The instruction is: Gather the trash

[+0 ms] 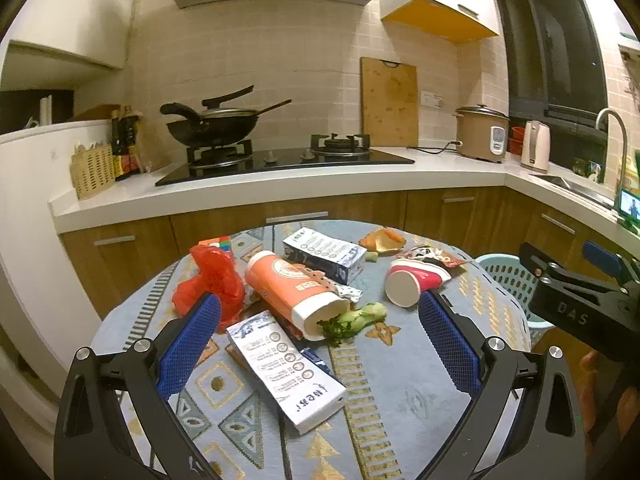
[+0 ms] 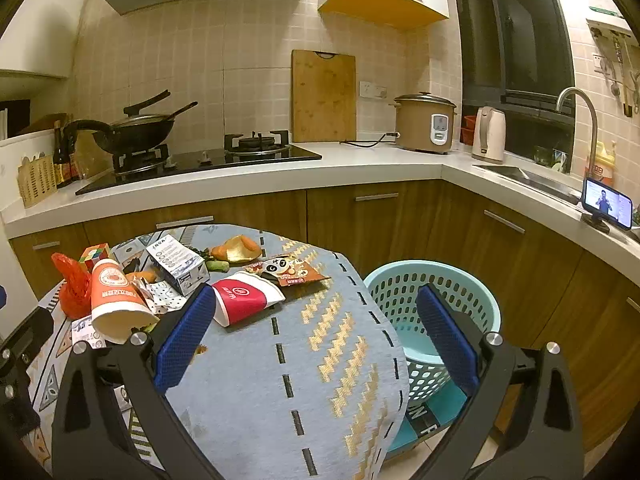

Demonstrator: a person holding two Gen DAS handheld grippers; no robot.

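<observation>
Right wrist view — both grippers' fingers apart, right gripper (image 2: 316, 336) over bare table edge (image 2: 394, 364), basket (image 2: 472, 284) just beyond.

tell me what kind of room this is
A home kitchen, most likely: a gas stove with a wok on it, a rice cooker, and a sink with a faucet along the counter.

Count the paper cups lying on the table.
2. The tall orange cup lies on its side mid-table, greens at its mouth. The shorter red cup lies tipped nearer the blue basket. Others could be hidden under the clutter.
</observation>
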